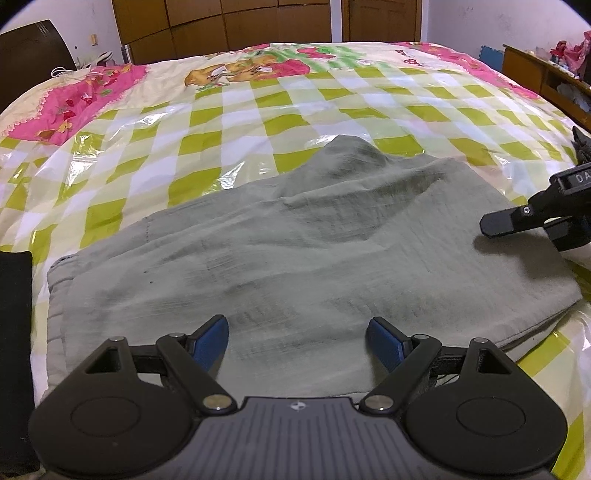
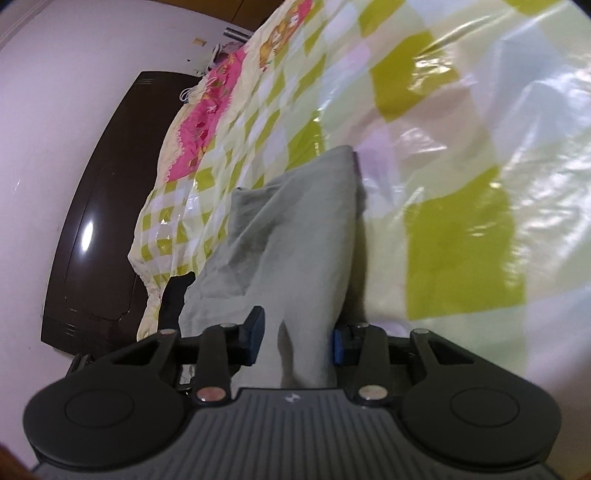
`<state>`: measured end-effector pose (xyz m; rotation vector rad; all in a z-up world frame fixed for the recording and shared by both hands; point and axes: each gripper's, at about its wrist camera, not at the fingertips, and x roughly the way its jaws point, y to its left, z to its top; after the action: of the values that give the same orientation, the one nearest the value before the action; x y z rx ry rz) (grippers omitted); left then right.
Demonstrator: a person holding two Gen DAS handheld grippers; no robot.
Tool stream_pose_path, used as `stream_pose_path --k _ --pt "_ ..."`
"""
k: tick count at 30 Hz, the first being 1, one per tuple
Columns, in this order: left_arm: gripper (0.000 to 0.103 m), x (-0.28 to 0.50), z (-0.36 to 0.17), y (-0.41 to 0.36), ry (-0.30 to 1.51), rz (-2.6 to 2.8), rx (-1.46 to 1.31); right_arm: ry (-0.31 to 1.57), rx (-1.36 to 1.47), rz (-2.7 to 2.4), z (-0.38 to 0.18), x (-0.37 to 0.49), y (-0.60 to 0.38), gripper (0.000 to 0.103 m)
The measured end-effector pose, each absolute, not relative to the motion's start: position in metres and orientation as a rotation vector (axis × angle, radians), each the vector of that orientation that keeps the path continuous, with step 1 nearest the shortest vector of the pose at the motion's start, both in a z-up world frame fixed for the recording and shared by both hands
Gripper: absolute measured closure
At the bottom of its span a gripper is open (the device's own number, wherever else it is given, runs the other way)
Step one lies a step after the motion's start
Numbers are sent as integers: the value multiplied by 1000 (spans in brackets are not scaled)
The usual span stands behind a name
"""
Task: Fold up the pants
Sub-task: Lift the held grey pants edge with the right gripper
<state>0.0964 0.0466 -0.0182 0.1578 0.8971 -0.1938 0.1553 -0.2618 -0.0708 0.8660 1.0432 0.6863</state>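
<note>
Grey-green pants (image 1: 295,258) lie folded on the checked bedspread (image 1: 258,110), waist end at the left, a raised hump at the far edge. My left gripper (image 1: 297,343) hangs open and wide above their near edge, with nothing gripped between its blue pads (image 1: 210,343). My right gripper (image 1: 528,227) comes in from the right, turned on its side at the pants' right end. In the right wrist view a ridge of the pants (image 2: 303,258) runs between the right gripper's (image 2: 297,338) fingers. Its pads (image 2: 255,332) stand close on both sides, and I see no firm pinch.
The bedspread (image 2: 461,221) is under glossy clear plastic. A dark headboard (image 2: 92,221) stands at the bed's left end. A black cloth (image 1: 14,332) lies by the pants' left end. A wooden shelf (image 1: 535,70) with clutter is at the right and a brown wardrobe (image 1: 221,26) behind.
</note>
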Motion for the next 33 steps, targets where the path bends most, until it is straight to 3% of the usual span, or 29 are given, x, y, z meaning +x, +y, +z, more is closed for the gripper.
stream_pose_path --k 2,4,10,15,33 --pt "9 96 -18 46 897 -197 156 1037 842 676 -67 155 -259 87" --pt "9 97 -19 44 897 -204 161 1014 837 675 -64 151 -261 93" --pt "8 102 -20 29 904 -199 197 1050 833 654 -74 163 -244 97" --pt "8 104 -19 5 908 -251 238 990 625 579 -51 149 -241 101" --pt "8 112 -15 -130 849 -505 364 905 402 241 -18 103 -346 100"
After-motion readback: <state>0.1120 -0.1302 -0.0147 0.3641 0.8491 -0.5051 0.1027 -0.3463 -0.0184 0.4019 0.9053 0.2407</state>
